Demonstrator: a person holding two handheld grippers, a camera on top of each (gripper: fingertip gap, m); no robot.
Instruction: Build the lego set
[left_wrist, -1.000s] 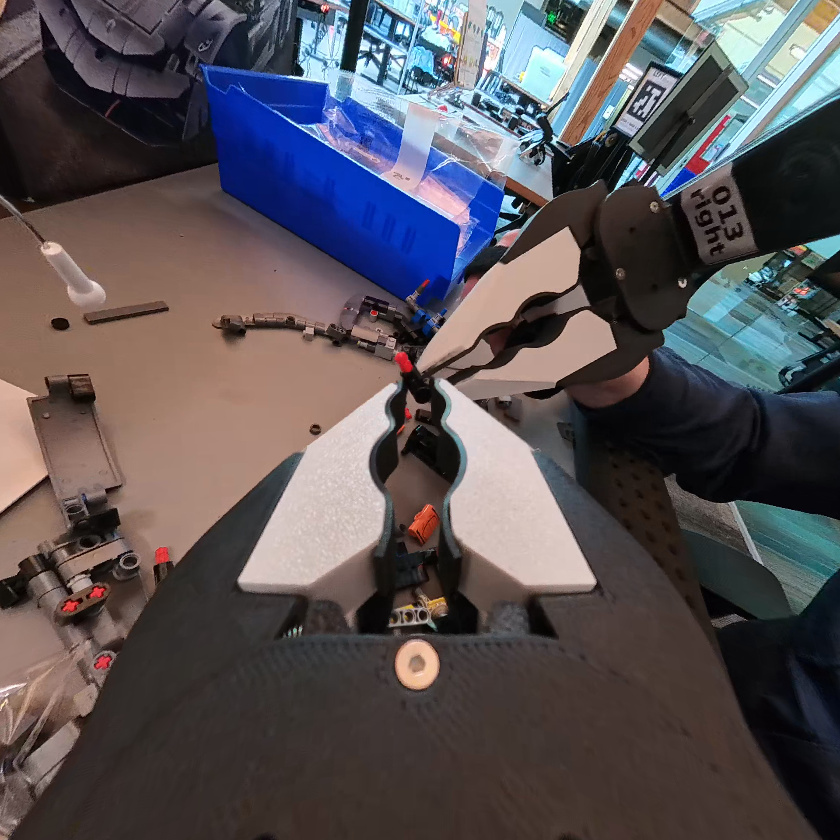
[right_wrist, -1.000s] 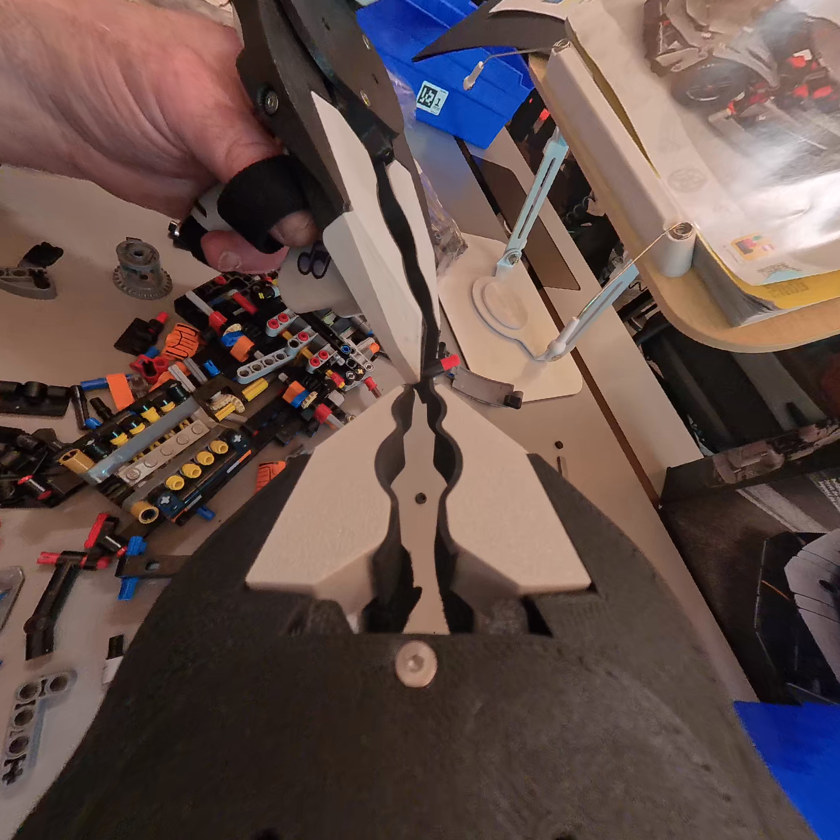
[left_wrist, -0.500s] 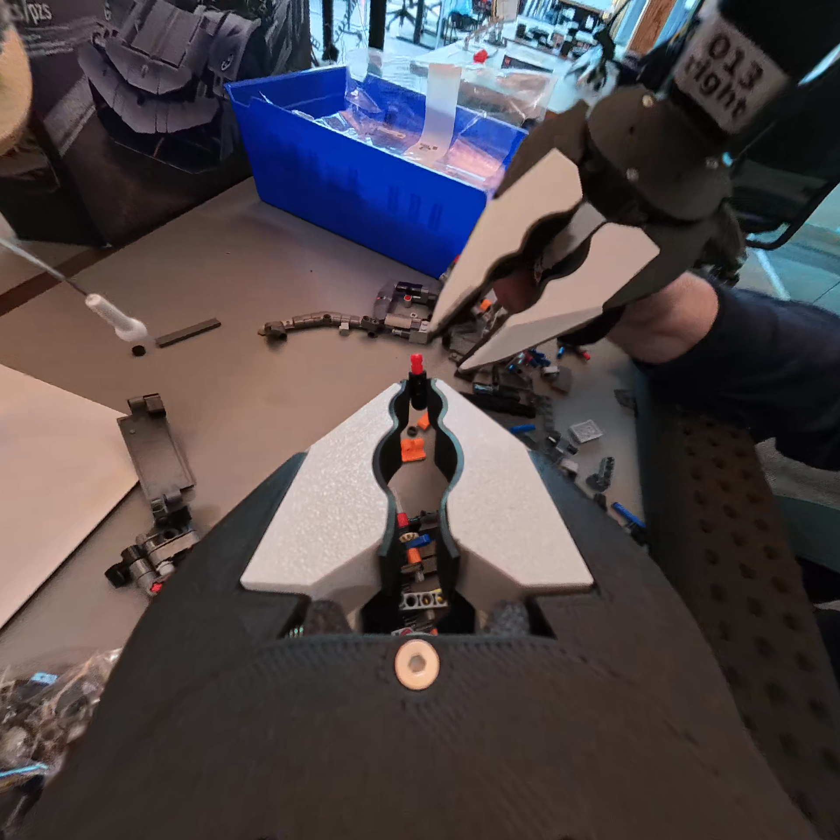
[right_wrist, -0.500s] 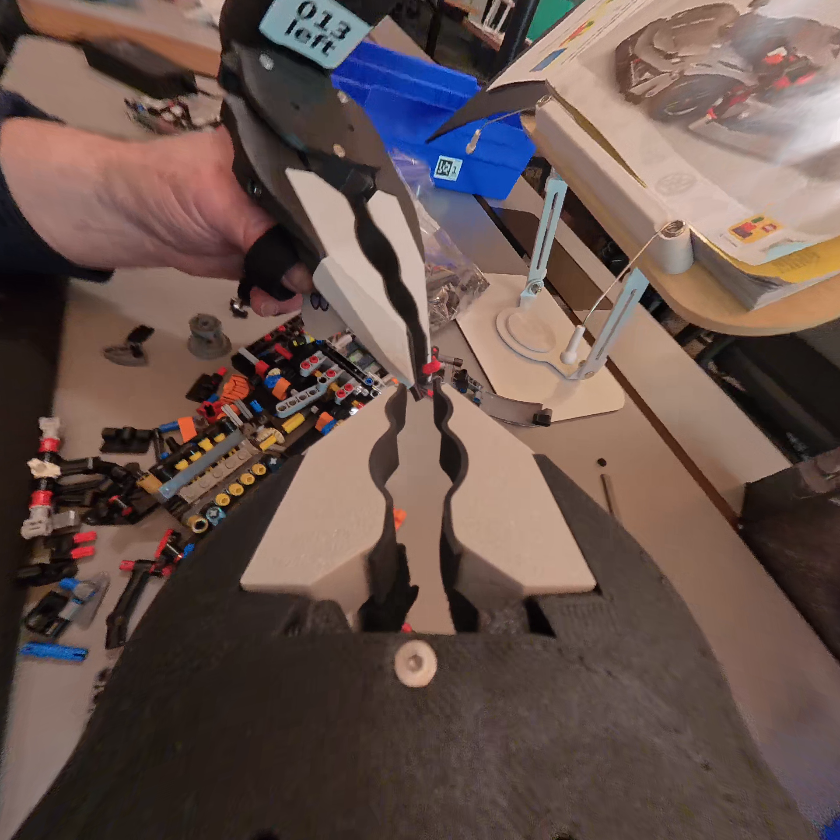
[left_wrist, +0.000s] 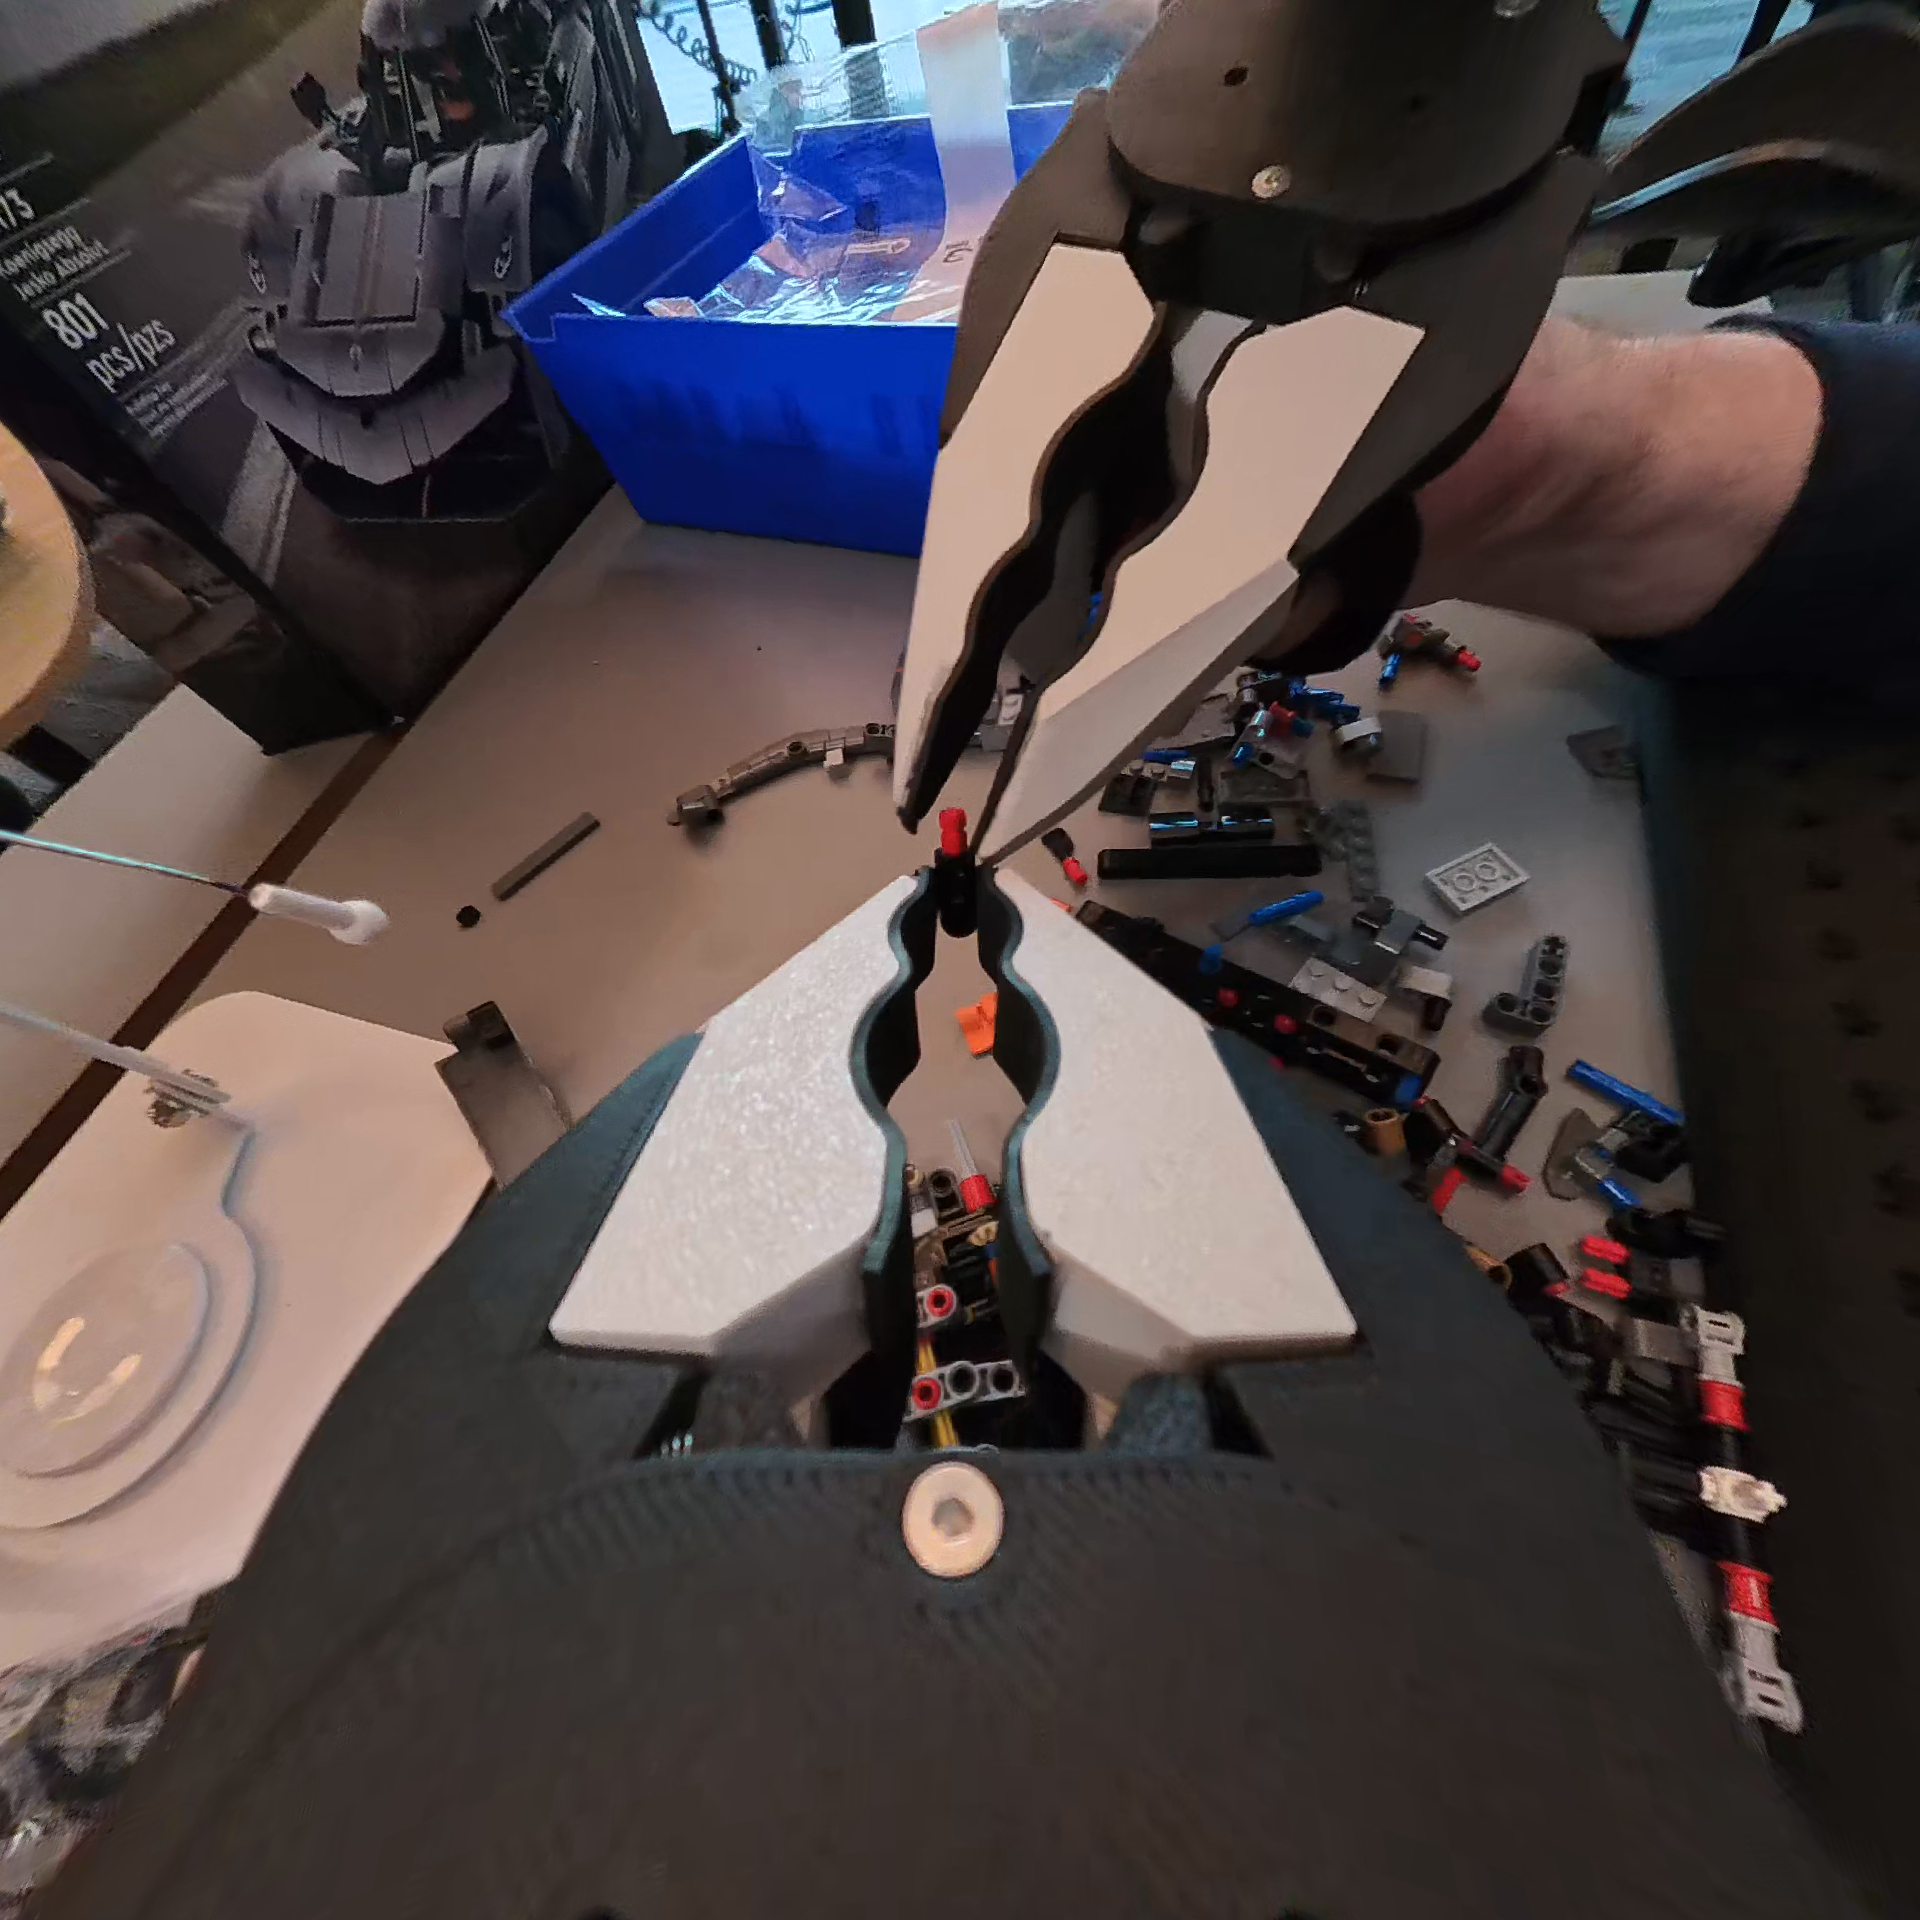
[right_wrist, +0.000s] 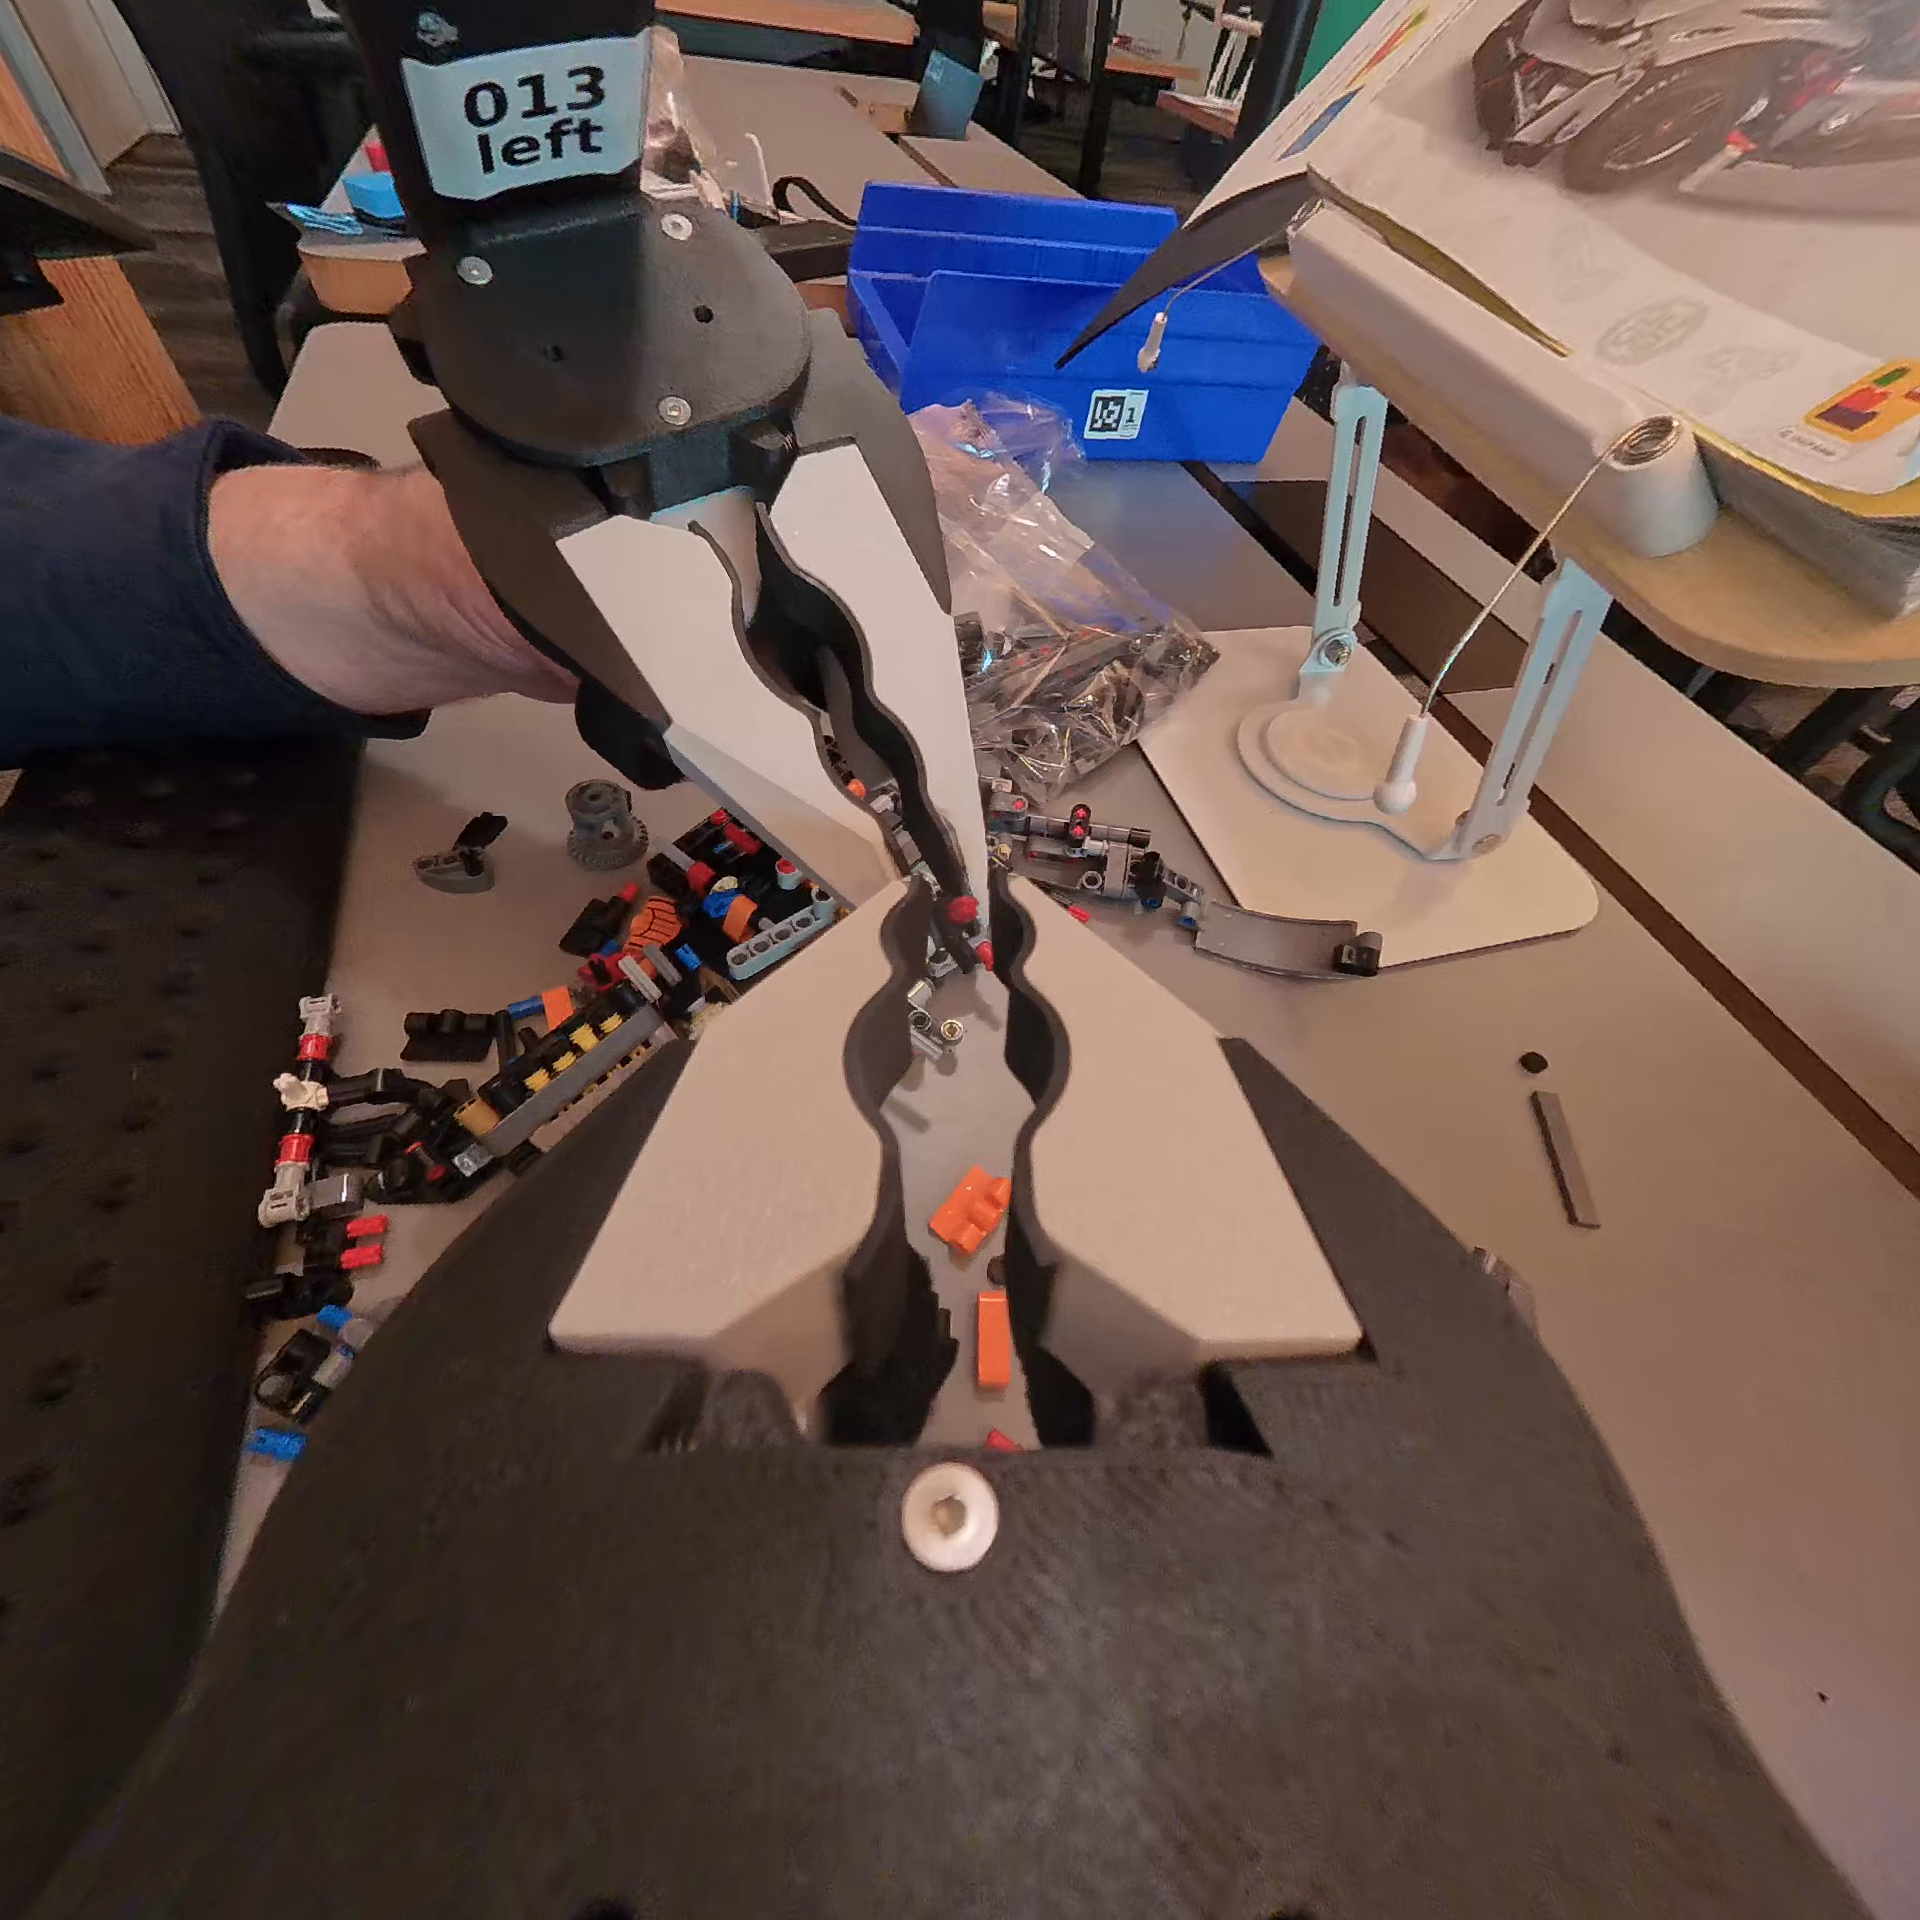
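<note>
Two claws tip to tip: left claw (left_wrist: 954, 888) pinching a red-tipped black pin (left_wrist: 952, 854), right claw (left_wrist: 948, 823) spread (clearest from left).

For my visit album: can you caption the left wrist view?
Left gripper pinches a small black piece with a red pin while the open right gripper closes in above scattered lego parts.

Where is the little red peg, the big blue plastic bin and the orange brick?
little red peg (left_wrist: 952, 828), left wrist view, its red tip.
big blue plastic bin (left_wrist: 769, 416), left wrist view, front wall.
orange brick (right_wrist: 968, 1207), right wrist view, its top.
</note>
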